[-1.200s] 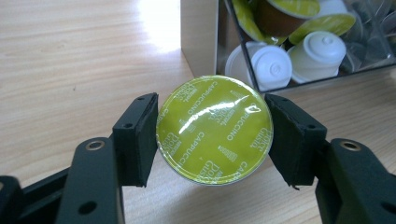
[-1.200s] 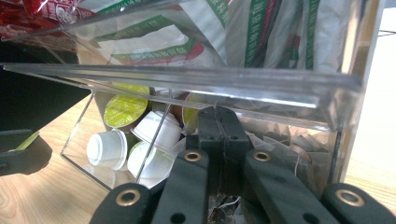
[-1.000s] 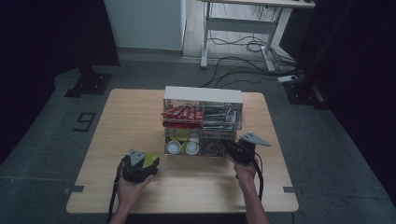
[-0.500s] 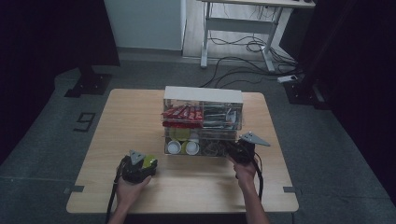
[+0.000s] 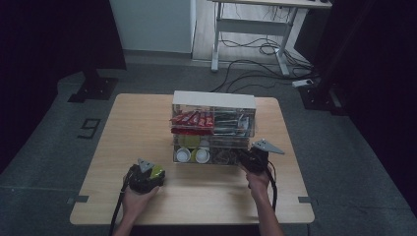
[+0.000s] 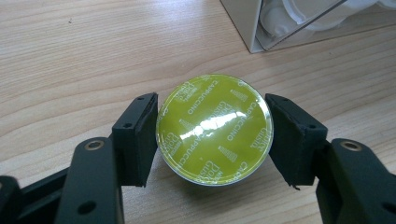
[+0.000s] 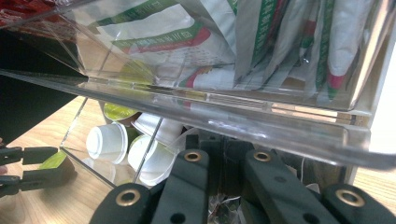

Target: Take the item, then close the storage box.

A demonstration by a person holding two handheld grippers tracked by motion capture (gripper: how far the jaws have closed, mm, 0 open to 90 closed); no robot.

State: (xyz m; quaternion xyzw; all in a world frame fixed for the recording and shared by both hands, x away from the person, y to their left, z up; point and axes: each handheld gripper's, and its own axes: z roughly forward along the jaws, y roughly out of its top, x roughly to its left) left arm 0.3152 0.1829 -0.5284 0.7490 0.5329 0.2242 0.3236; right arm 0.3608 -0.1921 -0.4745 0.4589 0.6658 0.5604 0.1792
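While the right tongs (image 5: 248, 158), closed, rest at the clear box (image 5: 214, 101), the left tongs (image 6: 212, 137) grip the green coffee pod (image 6: 215, 129) just in front of it.

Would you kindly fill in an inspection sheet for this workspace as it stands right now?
Surface: light wooden table, bare around the organiser.
Job's things: green capsule lettered Cappuccino, lid up on the table; clear organiser holding red packets, sachets and white capsules below.
Clutter: nothing seen.
Grippers: left gripper shut on the green capsule; right gripper shut, jaws at the organiser's lower right compartment, what they hold unclear.
Cables: one trails from each gripper; more lie on the floor under a desk.
Surroundings: grey floor, dark curtains, a 9 mark.
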